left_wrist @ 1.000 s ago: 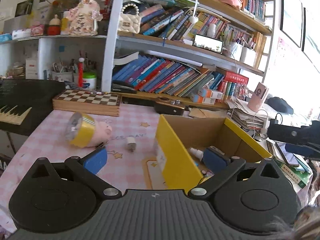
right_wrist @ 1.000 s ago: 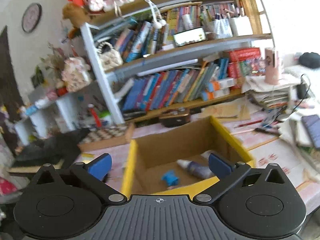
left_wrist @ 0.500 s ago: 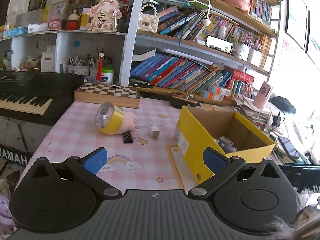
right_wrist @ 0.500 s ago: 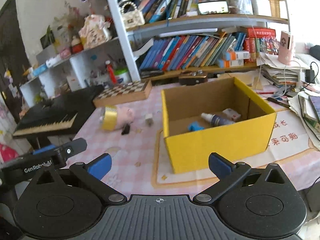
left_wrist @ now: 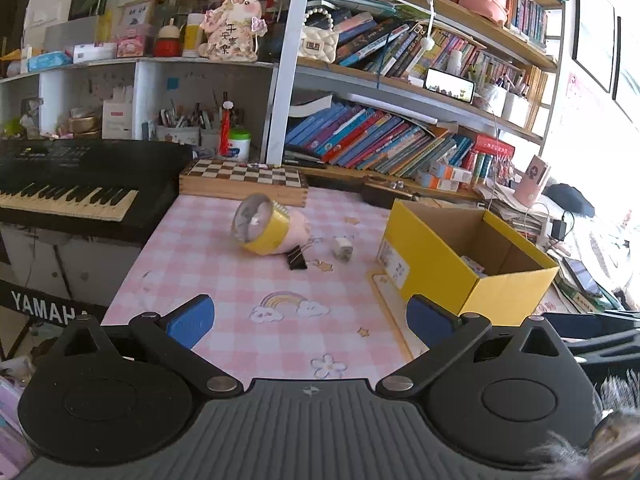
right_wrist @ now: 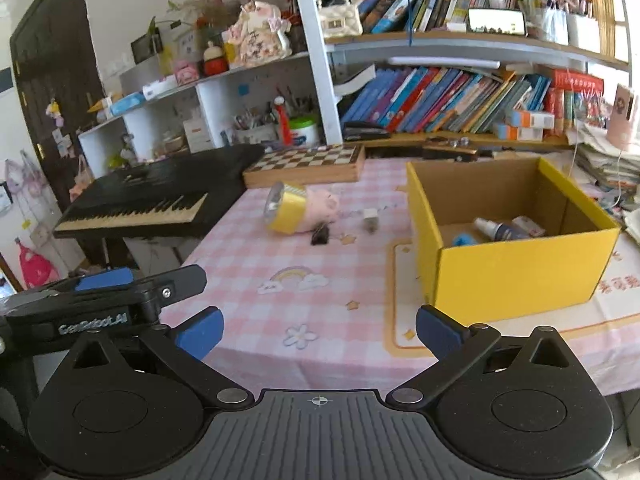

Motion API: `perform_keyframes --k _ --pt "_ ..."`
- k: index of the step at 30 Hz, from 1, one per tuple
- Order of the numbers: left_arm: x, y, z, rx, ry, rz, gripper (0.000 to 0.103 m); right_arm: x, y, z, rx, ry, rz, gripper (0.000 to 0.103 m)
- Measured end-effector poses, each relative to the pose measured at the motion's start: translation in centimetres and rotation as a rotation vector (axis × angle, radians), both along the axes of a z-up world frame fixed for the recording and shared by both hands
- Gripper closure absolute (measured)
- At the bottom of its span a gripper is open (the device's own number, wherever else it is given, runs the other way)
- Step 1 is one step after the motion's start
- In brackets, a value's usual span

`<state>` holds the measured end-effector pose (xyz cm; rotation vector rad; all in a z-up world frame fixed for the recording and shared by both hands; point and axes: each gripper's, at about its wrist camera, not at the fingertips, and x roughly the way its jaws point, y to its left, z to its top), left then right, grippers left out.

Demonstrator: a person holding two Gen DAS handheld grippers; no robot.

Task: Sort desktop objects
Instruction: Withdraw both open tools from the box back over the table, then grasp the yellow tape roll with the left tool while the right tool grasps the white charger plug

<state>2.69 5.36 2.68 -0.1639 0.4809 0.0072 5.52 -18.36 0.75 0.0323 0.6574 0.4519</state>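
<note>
both our left gripper (left_wrist: pixel 308 318) and right gripper (right_wrist: pixel 318 332) hang spread wide and empty over the near edge of the pink checked tablecloth (left_wrist: pixel 240 300), with the tape roll (left_wrist: pixel 260 230), binder clip (left_wrist: pixel 297 259) and small white plug (left_wrist: pixel 343 247) well ahead, left of the yellow box (right_wrist: pixel 512 276).

From my left wrist camera, the yellow box (left_wrist: pixel 472 264) hides most of its contents behind its near wall; only a corner of one small packet (left_wrist: pixel 472 266) shows. The pink toy (left_wrist: pixel 294 226) is largely masked by the yellow tape roll (left_wrist: pixel 260 230). The white item (right_wrist: pixel 370 218) by the binder clip (right_wrist: pixel 320 235) is blurred, possibly a charger plug.
</note>
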Motion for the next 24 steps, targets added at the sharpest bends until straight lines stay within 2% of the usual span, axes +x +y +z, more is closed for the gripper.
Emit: perform_keyframes --k 11,18,24 --pt "0.0 3.7 -1.2 -0.030 0.069 0.061 0.000 1.5 2.7 -1.4 0.015 0.030 -0.030 0.001" --pt "0.8 4.8 -1.5 -0.054 0.070 0.072 0.000 2.9 3.8 -1.8 -0.018 0.033 -0.084 0.001" --pt "2.3 5.2 -2.0 -0.060 0.068 0.087 0.000 4.4 4.8 -2.5 -0.048 0.031 -0.085 0.002"
